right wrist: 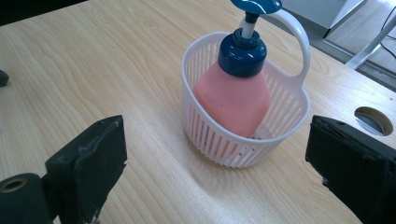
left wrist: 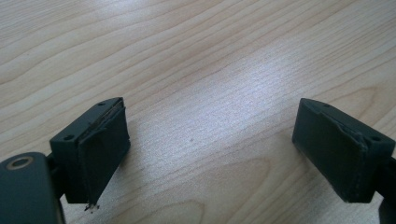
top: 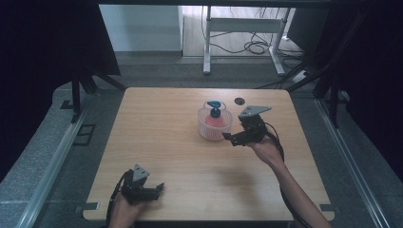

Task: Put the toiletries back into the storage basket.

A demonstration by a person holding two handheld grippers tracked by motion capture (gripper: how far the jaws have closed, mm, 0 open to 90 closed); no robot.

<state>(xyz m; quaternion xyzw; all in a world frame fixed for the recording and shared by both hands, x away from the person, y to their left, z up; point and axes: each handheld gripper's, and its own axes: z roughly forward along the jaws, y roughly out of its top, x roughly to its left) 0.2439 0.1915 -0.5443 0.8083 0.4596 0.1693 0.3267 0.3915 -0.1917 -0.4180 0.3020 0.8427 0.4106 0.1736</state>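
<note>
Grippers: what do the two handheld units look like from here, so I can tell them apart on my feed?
Both are alike: the left gripper and right gripper are black, each topped by a grey three-cornered plate, with a black cable trailing back along the forearm. Jaws are blocky black pads with scuffed edges. Forearms are bare; no sleeves visible.

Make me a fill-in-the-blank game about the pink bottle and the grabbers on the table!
1. The pink bottle stands inside a white ____.
2. The pump top of the bottle is coloured ____.
3. The jaws of the right gripper are spread ____, with the bottle's holder ahead of them.
4. The left gripper has nothing between its jaws except the bare wooden ____.

Missing words: basket; blue; open; table
</note>
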